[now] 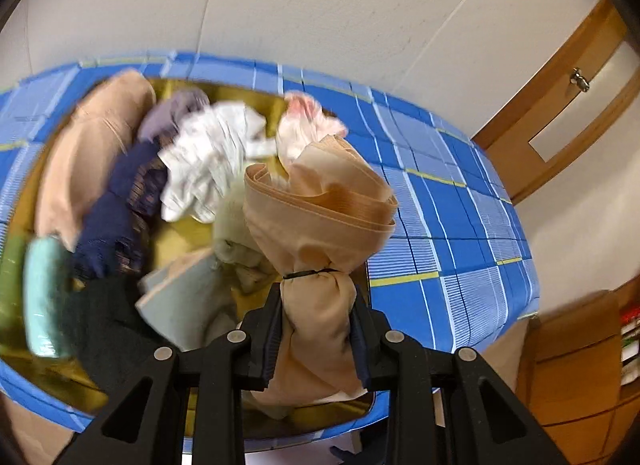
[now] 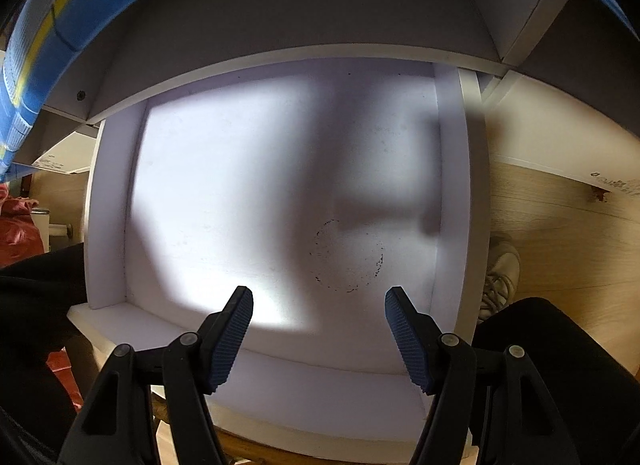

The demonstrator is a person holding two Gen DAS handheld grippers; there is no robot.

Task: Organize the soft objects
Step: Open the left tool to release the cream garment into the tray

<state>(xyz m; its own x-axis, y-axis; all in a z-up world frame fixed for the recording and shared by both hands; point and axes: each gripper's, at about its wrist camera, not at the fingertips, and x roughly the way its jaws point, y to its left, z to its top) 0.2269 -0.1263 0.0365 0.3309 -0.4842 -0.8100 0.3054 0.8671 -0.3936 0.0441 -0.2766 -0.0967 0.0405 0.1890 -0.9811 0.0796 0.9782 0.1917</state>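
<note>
Across the table, spread with a blue checked cloth, sits a wide gold tray heaped with soft things: a tan cushion-like bundle, a dark blue knit, a crumpled white cloth, a pink and white piece, a pale green roll and a dark green cloth. Much of the heap is blurred.

Below the tabletop, in the right wrist view, a white drawer stands pulled out and bare inside, apart from a faint dotted ring mark on its floor. The right gripper hangs above its front edge with its jaws spread wide and nothing between them.

Over the near edge of the tray, the left gripper is clamped on a beige fabric bundle. Its pads press the narrow lower part, just below a thin black band that cinches the fabric. The long axis of the bundle runs along the fingers, away from the camera. Its wide, folded end points outward over the tray, and its narrow tail hangs back between the jaws.

The likely risks are these. Only the thin tail is pinched, so the heavier flared end could sag or slide free on the way to the drawer. The loose folds could also snag on the drawer's front wall, or drag neighbouring cloths off the tray.
</note>
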